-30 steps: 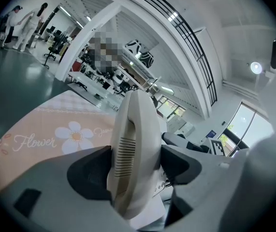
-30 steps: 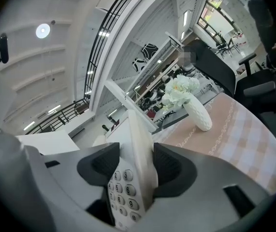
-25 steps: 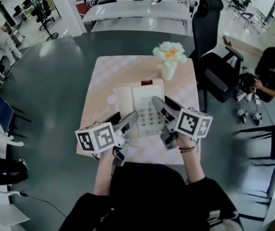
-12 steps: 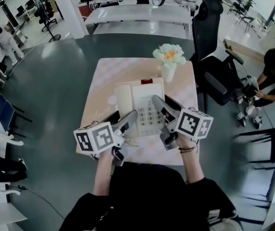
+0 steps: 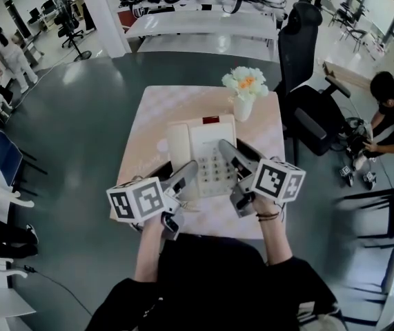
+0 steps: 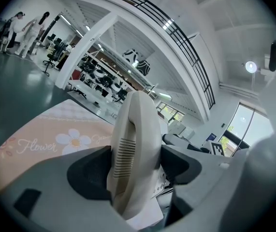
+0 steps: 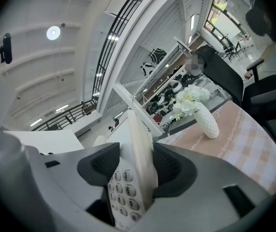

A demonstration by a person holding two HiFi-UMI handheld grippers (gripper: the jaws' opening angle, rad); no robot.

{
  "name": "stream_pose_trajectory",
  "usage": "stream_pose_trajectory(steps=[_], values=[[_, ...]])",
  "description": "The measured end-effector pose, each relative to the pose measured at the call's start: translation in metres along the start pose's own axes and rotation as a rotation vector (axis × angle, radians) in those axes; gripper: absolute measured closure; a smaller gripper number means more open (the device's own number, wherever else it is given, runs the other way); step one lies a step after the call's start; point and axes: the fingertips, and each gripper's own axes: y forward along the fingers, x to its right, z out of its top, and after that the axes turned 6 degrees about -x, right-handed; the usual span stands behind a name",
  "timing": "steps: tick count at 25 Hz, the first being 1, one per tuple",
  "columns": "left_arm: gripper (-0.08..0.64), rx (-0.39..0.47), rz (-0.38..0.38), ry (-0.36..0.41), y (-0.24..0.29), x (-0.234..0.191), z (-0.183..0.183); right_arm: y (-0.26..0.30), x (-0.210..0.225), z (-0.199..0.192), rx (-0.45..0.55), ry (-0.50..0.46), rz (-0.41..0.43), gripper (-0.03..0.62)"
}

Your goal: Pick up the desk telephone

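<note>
No shift: two tongs (image 5: pixel 176 169) (image 5: pixel 235 152), one telephone (image 5: pixel 209 135)

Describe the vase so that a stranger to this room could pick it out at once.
Find the square, pink-clothed table on the grey floor. At its far right corner, beyond the cream desk telephone, stands a white vase. It alone stands upright there, topped with white and orange flowers.
</note>
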Motion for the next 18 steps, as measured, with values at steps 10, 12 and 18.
stream_pose_trajectory(steps=[10, 12, 18], values=[[0.247, -0.003, 0.001, -0.001, 0.0012, 0.0015, -0.0007, -0.0006, -0.0016, -0.0004, 0.008, 0.014, 0.025, 0.387], [0.247, -0.003, 0.003, -0.002, -0.0001, 0.0024, -0.0004, -0.0031, -0.0001, -0.0002, 0.003, 0.013, 0.002, 0.387], [0.245, -0.003, 0.008, -0.008, 0.0043, 0.0015, -0.0004, -0.0022, 0.0051, 0.0008, -0.001, 0.017, 0.000, 0.387]])
